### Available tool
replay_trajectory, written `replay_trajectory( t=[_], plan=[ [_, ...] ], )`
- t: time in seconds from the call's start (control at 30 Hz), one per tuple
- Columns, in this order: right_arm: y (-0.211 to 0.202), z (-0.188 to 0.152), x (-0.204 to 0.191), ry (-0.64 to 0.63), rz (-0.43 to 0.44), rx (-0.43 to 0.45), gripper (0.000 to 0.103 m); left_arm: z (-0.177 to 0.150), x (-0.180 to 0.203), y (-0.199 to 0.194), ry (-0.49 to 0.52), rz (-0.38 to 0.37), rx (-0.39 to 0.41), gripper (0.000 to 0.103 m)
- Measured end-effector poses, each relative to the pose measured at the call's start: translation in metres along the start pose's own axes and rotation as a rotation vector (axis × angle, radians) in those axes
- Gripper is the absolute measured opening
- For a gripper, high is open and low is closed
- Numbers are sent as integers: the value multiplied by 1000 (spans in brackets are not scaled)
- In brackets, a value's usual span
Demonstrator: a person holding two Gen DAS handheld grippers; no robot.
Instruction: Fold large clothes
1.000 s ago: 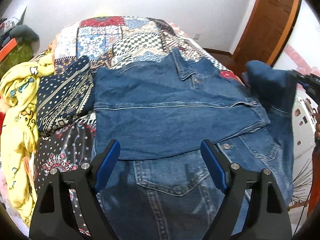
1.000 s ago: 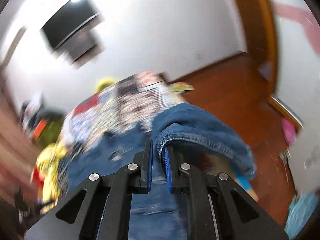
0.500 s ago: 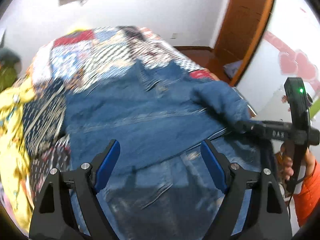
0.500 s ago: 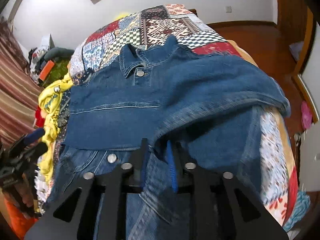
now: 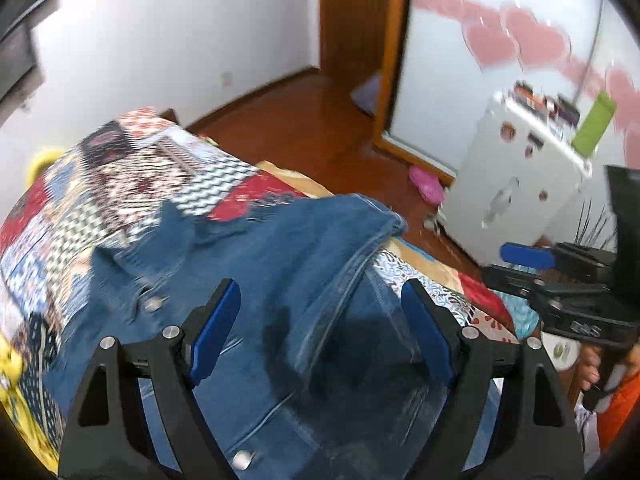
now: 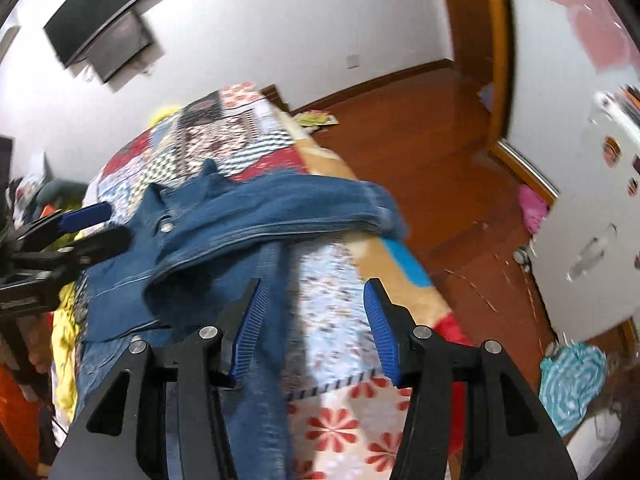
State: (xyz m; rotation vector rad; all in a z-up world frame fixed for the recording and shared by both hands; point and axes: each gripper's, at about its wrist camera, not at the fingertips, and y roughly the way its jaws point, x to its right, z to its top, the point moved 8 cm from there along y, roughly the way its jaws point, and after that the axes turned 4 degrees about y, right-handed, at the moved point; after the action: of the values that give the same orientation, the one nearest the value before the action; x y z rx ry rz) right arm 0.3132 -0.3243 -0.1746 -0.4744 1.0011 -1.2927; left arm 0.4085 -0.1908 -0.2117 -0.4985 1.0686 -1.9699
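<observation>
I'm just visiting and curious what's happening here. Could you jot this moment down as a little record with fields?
garment: denim jacket, sleeve folded across it
surface: bed with patchwork quilt
left gripper: fingers open, above the jacket, holding nothing
right gripper: fingers open, holding nothing
nearby: white cabinet, pink slipper on wooden floor

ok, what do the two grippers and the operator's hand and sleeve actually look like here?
Both match: the left gripper and the right gripper have matte black angular frames with triangular cut-outs, silver round pivot bolts and blue pads lining the fingers, ribbed in the right wrist view. No cables are visible. Beside the right gripper there is a bare hand with an orange sleeve.
</observation>
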Motion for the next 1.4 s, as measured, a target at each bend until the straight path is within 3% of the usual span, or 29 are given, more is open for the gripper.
replay_trajectory(
  t=[0.1,0.27,0.3,0.33,0.37,0.47,0.67,0.8,0.9,1.07,1.13,1.3,1.4],
  plan=[
    [6,-4,10,35,2,-11,47,1,12,41,43,-4,-85,79],
    [13,-9,13,47,23,-34,47,-16,15,93,68,6,-202,54],
    [18,-11,12,46,30,-44,47,-14,14,98,61,-3,-205,51],
    [22,-12,10,44,36,-51,47,-13,13,100,42,-19,-198,38],
    [26,-14,7,39,40,-61,47,-11,8,99,12,-27,-185,18],
    [40,-18,-3,22,53,-93,47,0,-7,83,-97,-75,-135,13],
    [70,-33,-19,-35,46,-173,47,19,-44,3,-217,-95,59,11],
    [81,-41,-17,-38,28,-203,47,-14,-81,-47,-275,-54,128,11],
    [75,-41,-13,-13,44,-205,47,-58,-101,-51,-291,5,82,11],
    [72,-44,-13,-27,20,-215,47,-148,-111,-28,-355,-26,-102,12],
    [71,-46,-14,-28,14,-218,47,-170,-107,-21,-356,-33,-156,14],
    [62,-41,-20,-42,5,-203,47,-168,-93,-33,-266,22,-162,22],
    [53,-33,-26,-56,18,-174,47,-141,-83,-42,-193,47,-103,39]
  ],
)
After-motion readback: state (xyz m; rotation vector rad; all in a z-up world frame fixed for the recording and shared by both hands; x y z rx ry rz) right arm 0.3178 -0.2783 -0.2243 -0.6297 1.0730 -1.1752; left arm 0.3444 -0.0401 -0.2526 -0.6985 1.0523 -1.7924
